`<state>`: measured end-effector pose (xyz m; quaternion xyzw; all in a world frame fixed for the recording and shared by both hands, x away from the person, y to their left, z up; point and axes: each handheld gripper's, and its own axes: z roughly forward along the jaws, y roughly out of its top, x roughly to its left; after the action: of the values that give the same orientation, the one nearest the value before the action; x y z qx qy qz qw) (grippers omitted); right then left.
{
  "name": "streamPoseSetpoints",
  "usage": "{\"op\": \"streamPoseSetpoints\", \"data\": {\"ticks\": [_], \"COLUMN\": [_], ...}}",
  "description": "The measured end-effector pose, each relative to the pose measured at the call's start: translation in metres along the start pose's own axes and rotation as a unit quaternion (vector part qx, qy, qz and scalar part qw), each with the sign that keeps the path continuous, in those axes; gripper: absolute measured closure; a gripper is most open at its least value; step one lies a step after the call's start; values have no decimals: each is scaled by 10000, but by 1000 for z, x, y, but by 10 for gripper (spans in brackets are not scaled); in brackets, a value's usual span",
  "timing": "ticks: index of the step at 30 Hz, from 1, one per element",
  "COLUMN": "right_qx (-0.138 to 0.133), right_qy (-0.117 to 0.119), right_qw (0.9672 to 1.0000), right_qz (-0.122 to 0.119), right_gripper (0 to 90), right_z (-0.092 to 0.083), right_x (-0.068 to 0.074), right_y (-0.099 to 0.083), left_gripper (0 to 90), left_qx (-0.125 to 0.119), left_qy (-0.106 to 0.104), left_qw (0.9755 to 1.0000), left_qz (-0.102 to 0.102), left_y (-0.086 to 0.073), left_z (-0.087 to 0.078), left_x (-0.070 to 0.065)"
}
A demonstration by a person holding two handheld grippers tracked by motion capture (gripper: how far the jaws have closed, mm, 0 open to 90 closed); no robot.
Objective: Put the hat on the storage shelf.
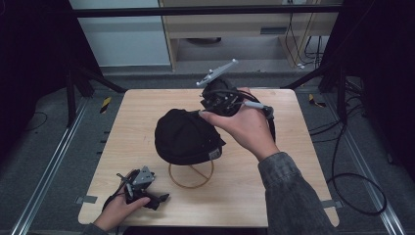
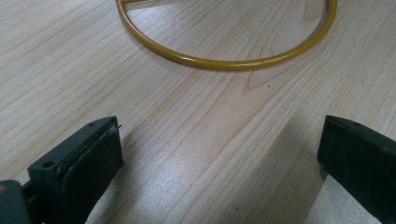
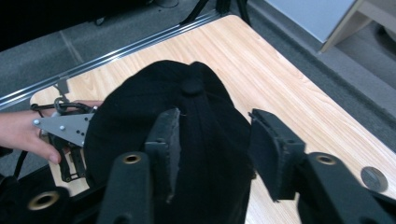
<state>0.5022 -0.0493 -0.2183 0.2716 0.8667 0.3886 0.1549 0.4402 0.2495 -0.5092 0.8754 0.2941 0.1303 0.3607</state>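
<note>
Dark frames and grey carpet ring one pale wooden table [image 1: 274, 161] in my high view. On it I count one black cap [image 1: 185, 137] perched on one yellow wire stand [image 1: 191, 176], near the table's middle. Two grippers are in play. My left gripper [image 1: 164, 197] lies low at the near left corner, the left hand [image 1: 119, 210] wrapped round its body. My right gripper [image 1: 208, 108] is held above the cap's far right side, the right hand [image 1: 247, 127] gripping it with the wrist bent and the sleeve [image 1: 293, 196] running down to the bottom edge.

From the left gripper view, the jaws stand wide with bare wood between them, and the stand's yellow base ring [image 2: 224, 63] curves ahead.

From the right gripper view, the jaws are parted halfway over the cap's crown [image 3: 187, 121], pads clear of the cloth. One coin [image 3: 374, 179] lies on the table at right.
</note>
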Motion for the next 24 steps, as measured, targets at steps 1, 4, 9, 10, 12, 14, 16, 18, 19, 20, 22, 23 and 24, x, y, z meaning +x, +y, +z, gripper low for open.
{"op": "streamPoseSetpoints", "data": {"ticks": [1, 4, 9, 10, 12, 14, 16, 18, 19, 20, 22, 23, 24], "right_qx": [-28, -92, -186, -187, -166, -198, -208, -215, -232, -250, -273, -302, -313], "right_qy": [-42, -185, -492, -570, -706, -764, -797, -825, -850, -891, -944, -979, -1010], "right_qw": [10000, 9997, 9981, 9975, 9962, 9954, 9949, 9944, 9941, 9937, 9931, 9926, 9922], "right_qz": [42, 133, 313, 369, 486, 550, 582, 617, 630, 637, 633, 646, 658], "right_gripper": [459, 370, 231, 194, 153, 137, 119, 97, 95, 85, 71, 70, 65], "right_z": [-2, -8, -17, -18, -21, -24, -27, -30, -31, -33, -35, -36, -37], "right_x": [-1, -5, -15, -17, -21, -24, -27, -28, -29, -30, -32, -33, -33], "right_y": [-2, -10, -24, -27, -32, -37, -41, -45, -47, -49, -53, -56, -58], "left_gripper": [0, 0, 0, 0, 0, 0, 0, 0, 0, 0, 0, 0, 0], "left_qx": [1, 1, 7, 6, 7, 7, 8, 7, 6, 7, 5, 7, 7], "left_qy": [-1, -2, -5, -4, -5, -4, -5, -4, -4, -4, -5, -3, -5], "left_qw": [10000, 10000, 10000, 10000, 10000, 10000, 10000, 10000, 10000, 10000, 10000, 10000, 10000], "left_qz": [1, 1, 8, 6, 7, 8, 9, 8, 7, 7, 6, 8, 7], "left_y": [0, 0, 0, 0, 0, 0, 0, 0, 0, 0, 0, 0, 0], "left_z": [0, 0, 0, 0, 0, 0, 0, 0, 0, 0, 0, 0, 0], "left_x": [0, 0, 0, 0, 0, 0, 0, 0, 0, 0, 0, 0, 0]}}
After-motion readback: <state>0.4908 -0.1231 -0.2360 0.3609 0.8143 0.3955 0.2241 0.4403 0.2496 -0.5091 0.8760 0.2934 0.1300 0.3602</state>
